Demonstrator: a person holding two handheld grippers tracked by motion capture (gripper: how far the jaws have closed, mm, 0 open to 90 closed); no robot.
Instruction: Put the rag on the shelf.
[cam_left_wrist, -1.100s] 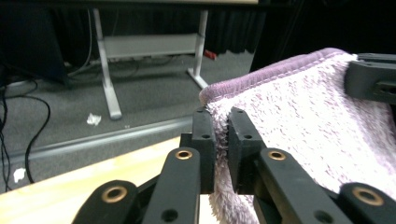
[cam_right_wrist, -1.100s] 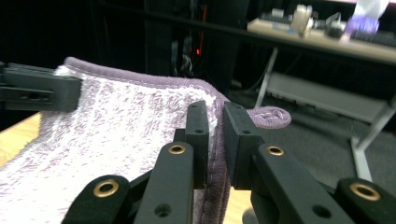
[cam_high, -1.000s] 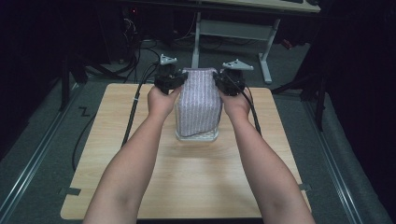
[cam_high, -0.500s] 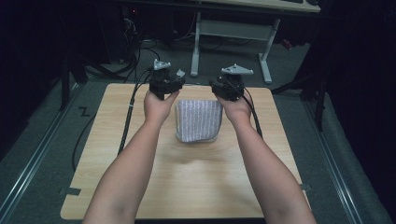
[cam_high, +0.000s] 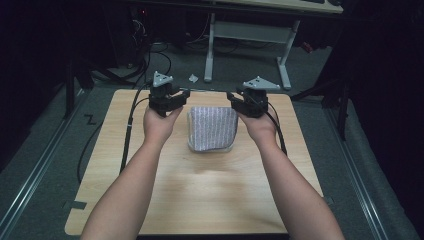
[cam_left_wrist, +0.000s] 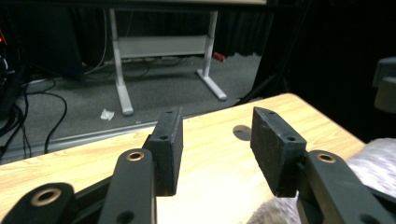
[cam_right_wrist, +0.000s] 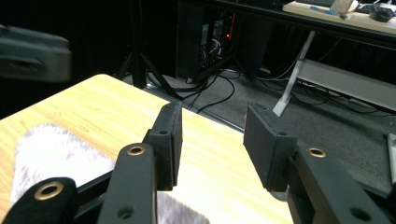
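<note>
A folded grey striped cloth (cam_high: 212, 128) lies flat near the far middle of the wooden table (cam_high: 200, 190). My left gripper (cam_high: 186, 94) hovers just left of its far corner, my right gripper (cam_high: 231, 98) just right of it. Both are open with nothing between the jaws. In the left gripper view the left gripper (cam_left_wrist: 215, 140) points over the table's far edge, with the cloth (cam_left_wrist: 373, 158) at the lower right. In the right gripper view the right gripper (cam_right_wrist: 212, 135) stands above the table, and the cloth (cam_right_wrist: 51, 154) lies at the lower left.
Black cables (cam_high: 127, 135) trail from the grippers across the table's left and right sides. Beyond the far edge are a grey floor, a white desk frame (cam_high: 245, 35) and a scrap of paper (cam_high: 192, 78). The near half of the table is bare wood.
The cloth, held up between both grippers a second ago, has dropped onto the table. Both grippers have let go and moved apart to its two sides.
</note>
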